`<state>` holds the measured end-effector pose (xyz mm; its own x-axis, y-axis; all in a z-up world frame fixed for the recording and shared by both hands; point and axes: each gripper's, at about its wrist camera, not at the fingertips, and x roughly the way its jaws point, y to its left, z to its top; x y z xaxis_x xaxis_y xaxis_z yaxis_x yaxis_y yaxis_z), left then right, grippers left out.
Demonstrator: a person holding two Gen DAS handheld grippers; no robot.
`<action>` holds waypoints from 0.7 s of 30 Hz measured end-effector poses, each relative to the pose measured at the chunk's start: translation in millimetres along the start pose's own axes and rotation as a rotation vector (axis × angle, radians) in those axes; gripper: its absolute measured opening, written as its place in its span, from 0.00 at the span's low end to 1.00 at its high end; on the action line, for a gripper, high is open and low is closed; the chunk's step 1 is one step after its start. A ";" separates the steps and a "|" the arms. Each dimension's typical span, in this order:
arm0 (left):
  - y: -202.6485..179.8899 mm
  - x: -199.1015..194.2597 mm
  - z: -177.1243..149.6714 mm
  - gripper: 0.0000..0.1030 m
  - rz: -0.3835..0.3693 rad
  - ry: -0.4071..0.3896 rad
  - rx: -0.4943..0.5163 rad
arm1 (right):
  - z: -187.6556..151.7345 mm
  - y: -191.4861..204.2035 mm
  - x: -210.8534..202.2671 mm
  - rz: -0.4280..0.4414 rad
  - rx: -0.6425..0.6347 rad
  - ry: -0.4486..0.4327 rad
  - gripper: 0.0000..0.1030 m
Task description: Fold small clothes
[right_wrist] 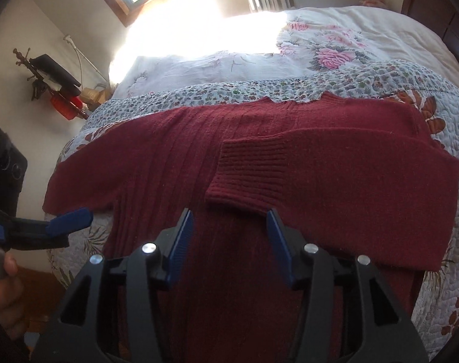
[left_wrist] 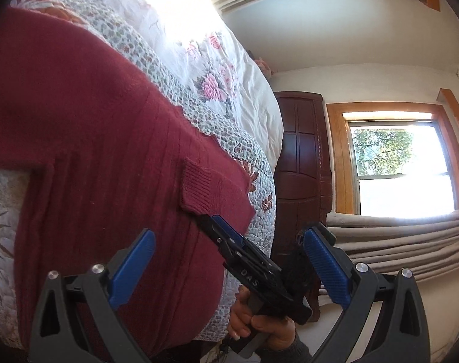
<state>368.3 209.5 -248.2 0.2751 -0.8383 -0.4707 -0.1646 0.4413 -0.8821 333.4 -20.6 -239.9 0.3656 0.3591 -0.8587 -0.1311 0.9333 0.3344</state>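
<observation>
Mostly spread flat, a dark red sweater lies on the quilt near the bed's front edge.

Its long axis runs from the collar, which points toward the far side of the bed, to the hem, which is hidden under the right gripper at the front edge. One sleeve is folded across the chest, its ribbed cuff pointing to the left side; the other sleeve stretches to the bed's left edge. The right gripper hangs just above the sweater's body, fingers wide apart and gripping nothing. The left gripper is spread wide too and empty, beside the bed; whether it touches the cloth is unclear. Glare washes out the far bedding.
</observation>
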 end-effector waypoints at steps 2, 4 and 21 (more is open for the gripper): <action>1.4 26.7 6.6 0.96 -0.031 0.049 -0.022 | -13.2 -12.9 -16.6 0.016 0.051 -0.004 0.54; 4.4 52.7 12.9 0.96 -0.014 0.084 -0.038 | -29.8 -25.1 -31.7 0.029 0.101 -0.002 0.54; 10.0 137.8 40.9 0.13 0.230 0.175 0.005 | -114.9 -69.3 -100.8 0.075 0.376 -0.077 0.58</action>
<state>443.3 111.6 -322.5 0.0634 -0.7583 -0.6489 -0.1987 0.6276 -0.7528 199.8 -120.4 -221.2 0.4375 0.4107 -0.7999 0.1818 0.8308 0.5260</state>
